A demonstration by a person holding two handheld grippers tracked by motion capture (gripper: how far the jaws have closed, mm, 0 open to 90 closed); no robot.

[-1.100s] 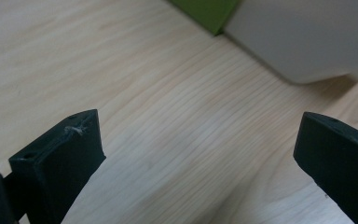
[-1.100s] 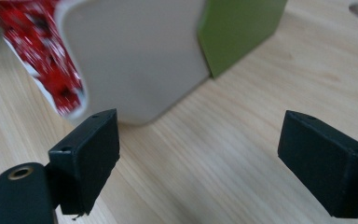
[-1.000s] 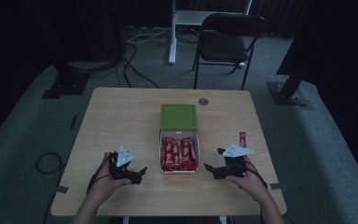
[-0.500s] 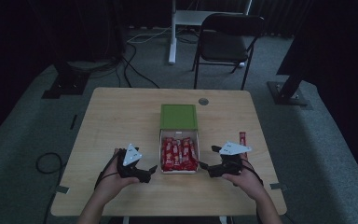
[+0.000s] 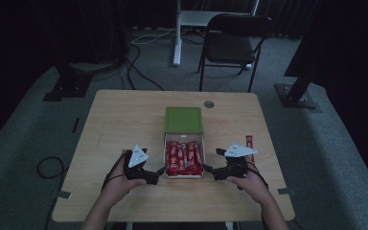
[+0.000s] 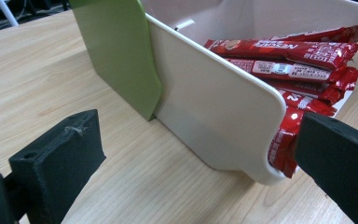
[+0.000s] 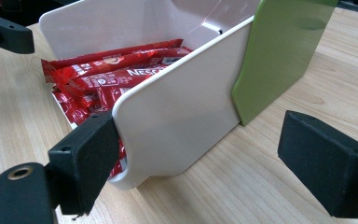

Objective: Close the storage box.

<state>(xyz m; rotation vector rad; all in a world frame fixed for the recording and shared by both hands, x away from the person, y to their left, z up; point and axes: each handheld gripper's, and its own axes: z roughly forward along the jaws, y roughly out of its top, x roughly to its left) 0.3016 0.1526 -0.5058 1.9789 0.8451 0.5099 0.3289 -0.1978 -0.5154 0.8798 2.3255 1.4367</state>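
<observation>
Drawer [image 5: 184, 175] of white plastic sits half pulled out of its green sleeve [image 5: 184, 119], near the front middle of the bench [image 5: 115, 120], and it is packed with red Nescafé stick sachets [image 5: 184, 158]. Left hand-held gripper [image 5: 154, 175] is down at the drawer's near left corner, jaws spread wide; in the left gripper view one jaw sits out over bare wood and the other just at the sachet ends poking from the drawer's open front, with the white side wall [image 6: 214, 112] between them. Right hand-held gripper [image 5: 212, 165] mirrors it at the near right corner, jaws also wide apart. In the right gripper view one jaw is right up against the rounded front corner of the drawer wall [image 7: 177, 116] and the other hangs clear over the bench beside the green sleeve [image 7: 279, 51]. Neither one grips anything. One lone red sachet [image 5: 249, 145] lies on the bench just beyond the right hand [image 5: 249, 184].
</observation>
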